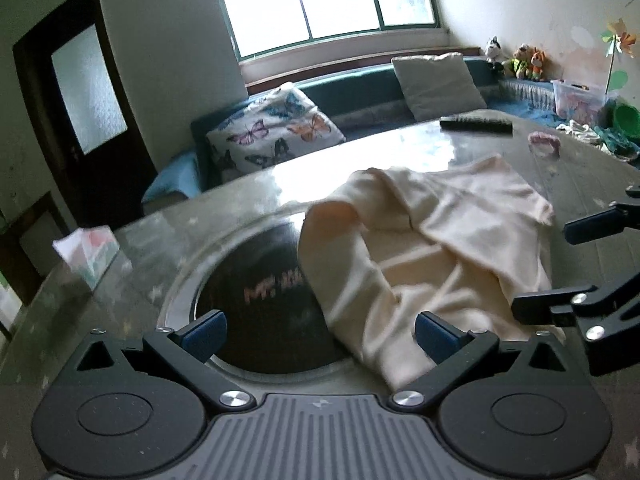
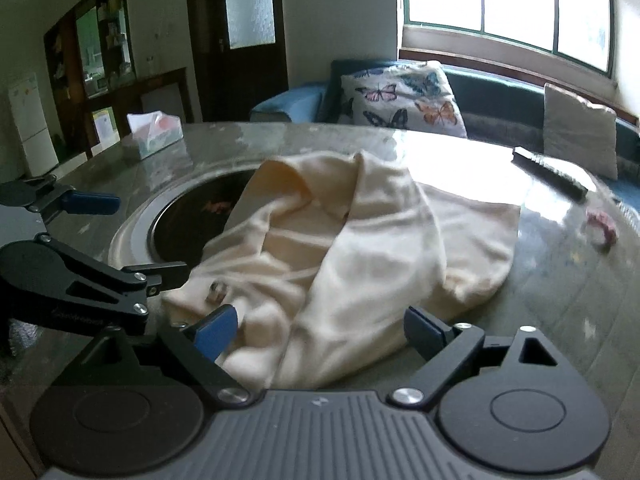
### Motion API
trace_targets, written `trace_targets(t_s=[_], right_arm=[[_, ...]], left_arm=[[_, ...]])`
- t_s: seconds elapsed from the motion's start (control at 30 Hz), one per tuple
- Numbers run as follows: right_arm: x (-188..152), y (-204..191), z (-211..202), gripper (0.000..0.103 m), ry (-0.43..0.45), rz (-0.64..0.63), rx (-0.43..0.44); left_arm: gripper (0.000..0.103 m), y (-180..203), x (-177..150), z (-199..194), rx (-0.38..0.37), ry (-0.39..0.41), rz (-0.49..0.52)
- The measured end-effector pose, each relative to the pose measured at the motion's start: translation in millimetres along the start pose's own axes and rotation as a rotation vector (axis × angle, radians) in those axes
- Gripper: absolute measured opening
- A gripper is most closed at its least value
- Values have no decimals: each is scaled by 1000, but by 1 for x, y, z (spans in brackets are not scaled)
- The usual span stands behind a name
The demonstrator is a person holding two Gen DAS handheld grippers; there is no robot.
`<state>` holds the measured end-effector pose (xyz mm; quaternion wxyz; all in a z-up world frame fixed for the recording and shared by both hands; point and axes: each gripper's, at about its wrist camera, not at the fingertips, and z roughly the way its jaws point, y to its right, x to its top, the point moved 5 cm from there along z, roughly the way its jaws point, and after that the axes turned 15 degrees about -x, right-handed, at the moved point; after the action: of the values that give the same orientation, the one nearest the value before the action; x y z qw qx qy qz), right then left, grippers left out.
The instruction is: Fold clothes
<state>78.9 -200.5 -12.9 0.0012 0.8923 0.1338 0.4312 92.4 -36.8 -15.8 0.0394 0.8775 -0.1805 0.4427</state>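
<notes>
Cream garment (image 2: pixel 352 248) crumpled on table (image 2: pixel 560 280), hob lettering unreadable.

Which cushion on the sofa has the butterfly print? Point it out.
The butterfly cushion, at the sofa's door end; the other, the plain grey cushion, has no print.

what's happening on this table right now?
A person is working with a hand-held gripper in each hand to fold clothes. A cream garment lies crumpled on the round table, partly over its dark centre inset. The left hand-held gripper and the right hand-held gripper are both open at the garment's near edge, gripping nothing. No fold is made yet.
</notes>
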Motion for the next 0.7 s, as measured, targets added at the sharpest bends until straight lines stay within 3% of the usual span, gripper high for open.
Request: trace_targets(t_s=[0.07,0.3,0.57,0.67,0.7], right_arm=[[10,3,9,90,11,0,-10],[43,16,53,78,15,20,-38],[80,27,105,69,-2,62,-38],[91,25,126,64,-17,72,-26],[94,22,135,62,-23,72,-18]], left_arm=[[94,-4,9,8,2,9,9],[62,-13,40,51,-33,23,76],[56,-29,59,105,-98,-3,72],[38,-34,58,120,-133,-30,58],[27,-35,57,124,-141,-39,55]])
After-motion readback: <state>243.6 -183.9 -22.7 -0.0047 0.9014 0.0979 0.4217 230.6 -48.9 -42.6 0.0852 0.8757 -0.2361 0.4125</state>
